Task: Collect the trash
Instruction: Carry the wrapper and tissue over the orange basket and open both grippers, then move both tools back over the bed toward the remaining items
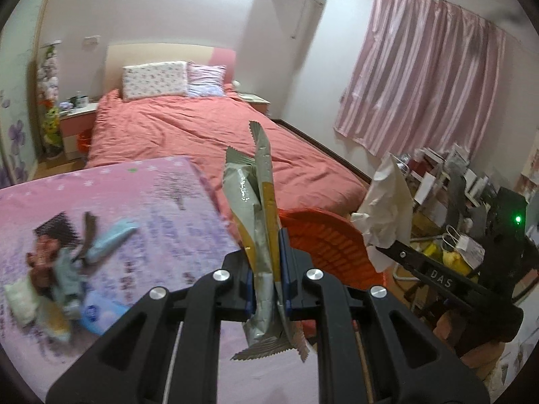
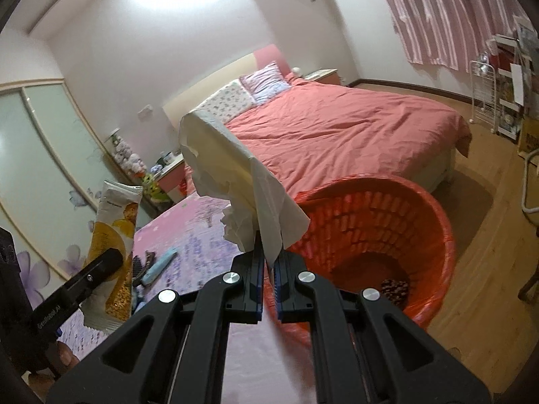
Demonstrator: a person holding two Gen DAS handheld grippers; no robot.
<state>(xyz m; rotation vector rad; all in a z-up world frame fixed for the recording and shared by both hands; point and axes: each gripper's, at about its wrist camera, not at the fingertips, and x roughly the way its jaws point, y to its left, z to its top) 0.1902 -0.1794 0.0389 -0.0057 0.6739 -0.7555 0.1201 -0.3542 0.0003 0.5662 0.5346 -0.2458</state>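
Observation:
My left gripper (image 1: 267,269) is shut on a silver and yellow snack wrapper (image 1: 261,198) that stands upright between its blue pads. My right gripper (image 2: 268,269) is shut on a crumpled white tissue (image 2: 232,168). An orange plastic basket (image 2: 370,215) stands beside the table, just ahead and to the right of the tissue, with a dark scrap (image 2: 394,289) at its bottom. In the left wrist view the basket (image 1: 330,235) sits just right of the wrapper, with the right gripper (image 1: 394,247) and its tissue (image 1: 387,198) beyond it. The left gripper (image 2: 107,262) with its wrapper (image 2: 114,229) shows at the left of the right wrist view.
A pink patterned table (image 1: 151,202) carries a blurred pile of wrappers and scraps (image 1: 64,262). Behind lies a bed with a red cover (image 1: 202,128). Cluttered shelves (image 1: 448,175) stand under the pink curtain. Wooden floor (image 2: 488,252) lies around the basket.

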